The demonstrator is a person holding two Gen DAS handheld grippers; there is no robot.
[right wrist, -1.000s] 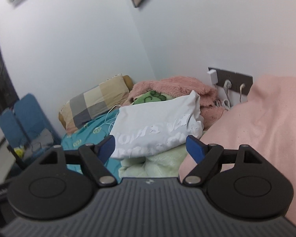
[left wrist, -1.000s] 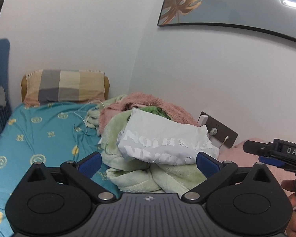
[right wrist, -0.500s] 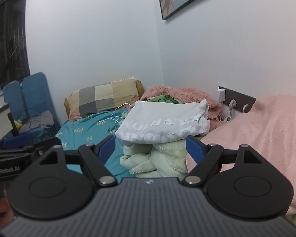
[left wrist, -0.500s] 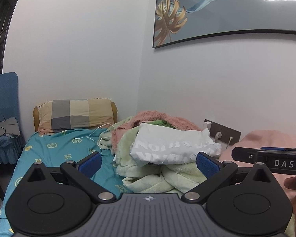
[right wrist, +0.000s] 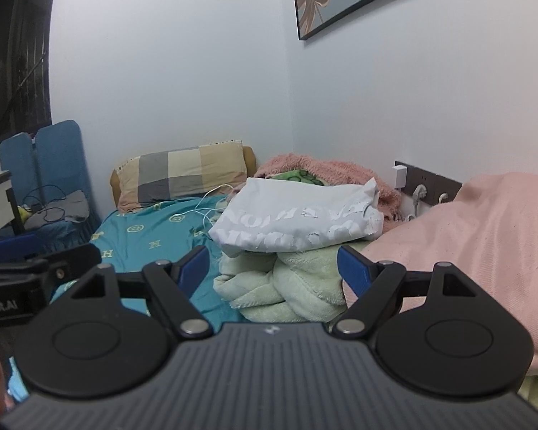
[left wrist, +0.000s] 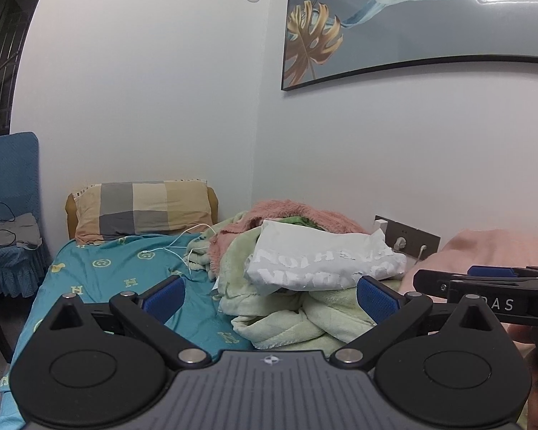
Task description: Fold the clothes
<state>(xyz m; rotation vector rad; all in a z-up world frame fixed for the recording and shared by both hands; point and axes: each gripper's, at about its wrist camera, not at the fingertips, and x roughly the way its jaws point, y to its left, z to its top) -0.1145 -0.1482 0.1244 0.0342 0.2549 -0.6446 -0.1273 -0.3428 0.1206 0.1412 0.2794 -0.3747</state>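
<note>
A folded white garment with pale lettering (left wrist: 322, 265) (right wrist: 297, 220) lies on top of a heap of pale green fleece (left wrist: 290, 315) (right wrist: 287, 286) and pink fluffy cloth (left wrist: 297, 211) on the bed. My left gripper (left wrist: 270, 295) is open and empty, held back from the heap. My right gripper (right wrist: 272, 268) is open and empty, also short of the heap. The right gripper's side shows at the right edge of the left wrist view (left wrist: 484, 283). The left gripper's side shows at the left edge of the right wrist view (right wrist: 36, 268).
The bed has a teal sheet (left wrist: 118, 272) and a checked pillow (left wrist: 143, 209) at the head. A pink blanket (right wrist: 466, 243) lies at the right. A wall socket strip (right wrist: 426, 186) with plugs and a white cable (left wrist: 183, 247) are behind the heap. A blue chair (right wrist: 50, 165) stands left.
Both grippers have pulled back and tilted up from the heap; the white garment looks smaller and more wall shows. Both stay open and empty.
</note>
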